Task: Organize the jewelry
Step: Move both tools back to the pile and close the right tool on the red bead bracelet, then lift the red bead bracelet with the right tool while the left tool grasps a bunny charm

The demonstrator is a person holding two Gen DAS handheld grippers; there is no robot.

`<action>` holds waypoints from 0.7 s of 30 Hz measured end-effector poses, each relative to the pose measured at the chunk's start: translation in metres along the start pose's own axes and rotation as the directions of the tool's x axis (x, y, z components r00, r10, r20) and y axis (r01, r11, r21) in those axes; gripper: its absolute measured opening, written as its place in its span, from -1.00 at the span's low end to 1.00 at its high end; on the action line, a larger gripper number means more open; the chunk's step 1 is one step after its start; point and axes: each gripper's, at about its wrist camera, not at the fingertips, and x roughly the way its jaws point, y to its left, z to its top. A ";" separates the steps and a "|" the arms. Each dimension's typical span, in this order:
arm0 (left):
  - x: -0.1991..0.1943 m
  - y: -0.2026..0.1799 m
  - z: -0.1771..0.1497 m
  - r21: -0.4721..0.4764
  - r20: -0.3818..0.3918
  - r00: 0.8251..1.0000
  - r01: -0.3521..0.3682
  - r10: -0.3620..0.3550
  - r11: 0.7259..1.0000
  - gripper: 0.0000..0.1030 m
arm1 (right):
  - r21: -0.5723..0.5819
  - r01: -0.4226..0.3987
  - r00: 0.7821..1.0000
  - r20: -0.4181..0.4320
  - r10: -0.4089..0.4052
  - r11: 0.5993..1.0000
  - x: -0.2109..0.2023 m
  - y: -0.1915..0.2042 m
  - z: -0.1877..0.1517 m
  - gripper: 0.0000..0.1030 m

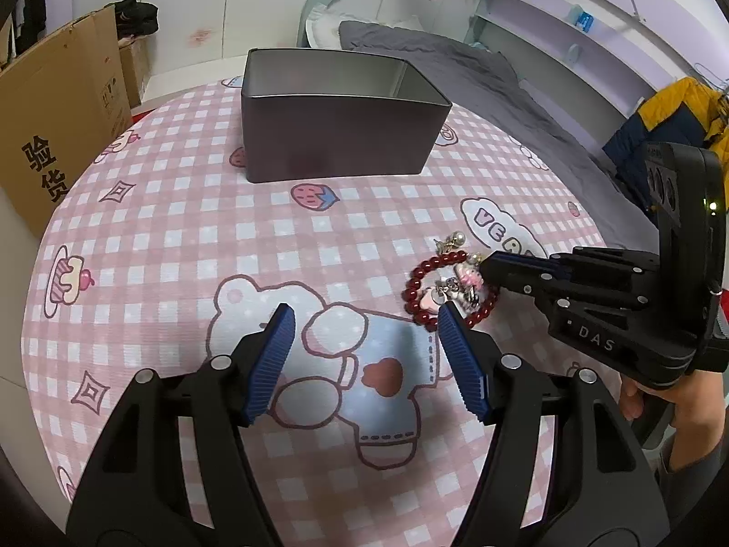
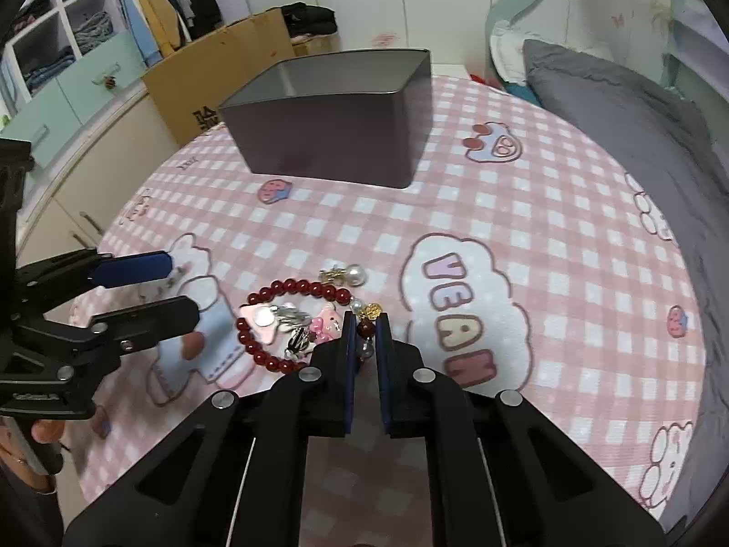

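We read "DAS" on our right gripper (image 2: 365, 319), clamped on the red bead bracelet (image 2: 291, 323) lying on the pink checked tablecloth (image 2: 524, 209), beside its printed "VEAN". Our left gripper (image 1: 367, 314) hangs spread wide, holding nothing. The open metal tin (image 1: 337, 136) stands well apart, bare cloth between.

Part of the red bead bracelet (image 2: 291, 323) behind the right gripper's (image 2: 365, 332) fingers; tin's (image 2: 337, 136) floor out of sight

Home bedroom, grey-covered bed (image 1: 455, 64), hanging clothes (image 2: 155, 4), butterfly-stickered wardrobe (image 1: 200, 0)
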 end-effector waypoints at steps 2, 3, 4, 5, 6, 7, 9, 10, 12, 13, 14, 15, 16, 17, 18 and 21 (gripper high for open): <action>-0.001 0.000 0.000 0.001 0.002 1.000 -0.004 0.004 1.000 0.26 | 0.002 -0.006 1.000 0.019 0.006 1.000 -0.004 0.001 0.000 -0.87; -0.002 0.001 0.000 0.000 0.003 1.000 -0.004 0.004 1.000 0.26 | 0.005 -0.012 1.000 0.025 0.012 1.000 -0.006 0.003 0.001 -0.87; -0.002 0.001 0.000 -0.001 0.005 1.000 -0.004 0.004 1.000 0.26 | 0.011 -0.024 0.999 0.042 0.024 1.000 -0.012 0.003 0.001 -0.88; -0.003 0.001 0.000 -0.003 0.008 1.000 -0.003 0.003 1.000 0.26 | 0.012 -0.033 0.998 0.056 0.032 0.999 -0.017 0.005 0.003 -0.88; -0.005 0.002 0.000 -0.007 0.011 1.000 0.000 0.000 1.000 0.26 | 0.010 -0.037 0.997 0.065 0.036 0.999 -0.020 0.007 0.004 -0.88; -0.006 0.003 0.001 -0.009 0.013 1.000 0.004 -0.004 1.000 0.26 | 0.004 -0.041 0.995 0.086 0.041 0.999 -0.029 0.010 0.006 -0.88; -0.008 0.003 0.001 -0.008 0.019 1.000 0.008 -0.007 1.000 0.26 | -0.006 -0.053 0.992 0.116 0.053 0.999 -0.041 0.014 0.011 -0.88; -0.009 0.002 0.001 -0.006 0.021 1.000 0.010 -0.009 1.000 0.26 | -0.008 -0.058 0.990 0.131 0.059 0.998 -0.047 0.016 0.013 -0.88; -0.012 0.000 0.002 0.003 0.025 0.999 0.022 -0.022 1.000 0.26 | -0.017 -0.063 0.985 0.162 0.065 0.998 -0.060 0.020 0.017 -0.88; -0.012 -0.001 0.001 0.008 0.027 0.999 0.029 -0.029 1.000 0.26 | -0.020 -0.060 0.983 0.175 0.063 0.998 -0.065 0.020 0.018 -0.88; -0.012 -0.002 0.001 0.016 0.026 0.999 0.037 -0.038 0.999 0.26 | -0.020 -0.057 0.979 0.194 0.059 0.998 -0.072 0.021 0.020 -0.88; -0.012 -0.004 0.001 0.022 0.025 0.999 0.044 -0.045 0.999 0.26 | -0.020 -0.061 0.977 0.204 0.064 0.998 -0.077 0.021 0.021 -0.88; -0.012 -0.006 0.001 0.028 0.025 0.998 0.049 -0.050 0.998 0.26 | -0.019 -0.059 0.974 0.217 0.062 0.998 -0.081 0.021 0.021 -0.88; -0.011 -0.009 0.000 0.038 0.024 0.998 0.052 -0.053 0.998 0.26 | -0.018 -0.054 0.971 0.232 0.056 0.998 -0.087 0.020 0.022 -0.88; -0.009 -0.012 0.000 0.047 0.023 0.998 0.055 -0.056 0.997 0.26 | -0.015 -0.053 0.969 0.241 0.055 0.999 -0.091 0.019 0.022 -0.87; -0.004 -0.021 -0.001 0.068 0.018 0.997 0.068 -0.069 0.995 0.26 | -0.007 -0.046 0.964 0.260 0.046 0.999 -0.099 0.015 0.022 -0.88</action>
